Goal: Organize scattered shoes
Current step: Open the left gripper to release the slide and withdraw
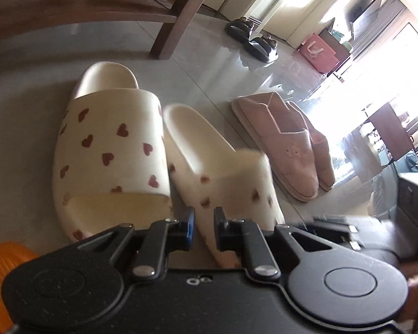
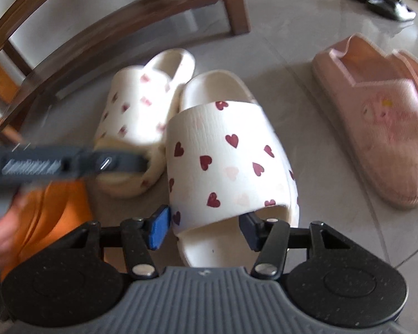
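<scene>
Two cream slides with red hearts lie side by side on the grey floor. My right gripper [image 2: 205, 229] is shut on the toe end of the nearer slide [image 2: 223, 156]: one blue pad is outside its strap and the other finger is in the toe opening. The second slide [image 2: 142, 122] lies to its left. My left gripper [image 1: 204, 226] hovers at the toes of both slides [image 1: 108, 150], jaws a narrow gap apart. The edge of the held slide [image 1: 223, 178] shows through that gap. Whether the pads press on it is unclear.
A pair of pink closed slippers [image 1: 287, 144] [image 2: 381, 128] lies to the right. Black sandals [image 1: 250, 36] stand farther back near the wall. A wooden chair leg [image 1: 178, 19] and rail are behind the slides. Orange cloth [image 2: 50, 214] and a hand are at lower left.
</scene>
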Tool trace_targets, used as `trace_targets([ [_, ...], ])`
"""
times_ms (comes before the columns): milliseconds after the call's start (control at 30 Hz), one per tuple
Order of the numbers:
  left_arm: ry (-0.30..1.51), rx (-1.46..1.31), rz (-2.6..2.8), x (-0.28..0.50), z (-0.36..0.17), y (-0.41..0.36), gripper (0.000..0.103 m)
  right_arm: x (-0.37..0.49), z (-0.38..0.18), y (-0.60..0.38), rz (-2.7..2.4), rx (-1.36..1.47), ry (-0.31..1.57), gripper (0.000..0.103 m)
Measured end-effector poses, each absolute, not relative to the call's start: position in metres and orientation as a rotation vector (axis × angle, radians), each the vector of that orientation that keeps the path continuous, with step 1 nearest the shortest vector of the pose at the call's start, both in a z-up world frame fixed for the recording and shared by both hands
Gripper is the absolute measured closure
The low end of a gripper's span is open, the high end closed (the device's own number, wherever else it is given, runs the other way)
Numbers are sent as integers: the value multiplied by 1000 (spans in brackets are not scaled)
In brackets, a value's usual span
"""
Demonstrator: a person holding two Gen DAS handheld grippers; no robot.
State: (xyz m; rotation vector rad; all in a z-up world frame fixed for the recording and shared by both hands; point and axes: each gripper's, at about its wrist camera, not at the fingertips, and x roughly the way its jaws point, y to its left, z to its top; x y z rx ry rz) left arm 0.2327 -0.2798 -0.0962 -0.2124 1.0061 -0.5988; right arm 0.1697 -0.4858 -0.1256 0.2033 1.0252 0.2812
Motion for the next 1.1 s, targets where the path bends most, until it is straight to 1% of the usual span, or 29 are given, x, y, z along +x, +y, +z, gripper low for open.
trace_targets([
  [33,962,-154,-604,229,-86,-278,74,175,-125,-490,270,217,1011,44],
  [100,911,-102,-619,228,-74,-274,62,180,-124,-497,274,242,996,43],
  [133,858,-47,-625,232,-63,-273,61,182,-124,-500,299,261,989,44],
  [167,826,7,-621,236,-57,-273,56,185,-125,-501,316,272,985,44],
  [200,793,61,-617,241,-51,-273,38,186,-127,-498,324,268,984,43],
  [233,761,116,-612,246,-45,-273,33,188,-128,-494,334,250,983,43],
  [333,689,287,-566,266,-38,-281,32,194,-127,-483,364,211,970,44],
  [367,692,320,-581,275,-38,-283,32,195,-124,-482,379,208,968,44],
  [500,839,372,-670,308,-50,-298,32,190,-122,-477,393,123,980,44],
  [567,924,392,-700,312,-61,-303,32,176,-120,-474,399,48,974,44],
  [600,961,392,-713,313,-66,-306,34,170,-120,-475,398,35,975,44],
  [633,966,383,-715,311,-68,-305,34,163,-119,-475,395,21,977,44],
  [700,989,338,-721,309,-72,-305,35,158,-119,-477,398,21,984,44],
  [767,1041,212,-733,307,-76,-303,35,157,-120,-481,392,25,988,44],
  [867,1043,118,-679,295,-83,-307,36,160,-121,-487,368,19,985,44],
  [967,1005,14,-641,283,-86,-303,34,163,-121,-495,349,39,989,43],
  [1100,1009,-118,-645,283,-88,-294,33,160,-123,-499,333,47,998,43],
])
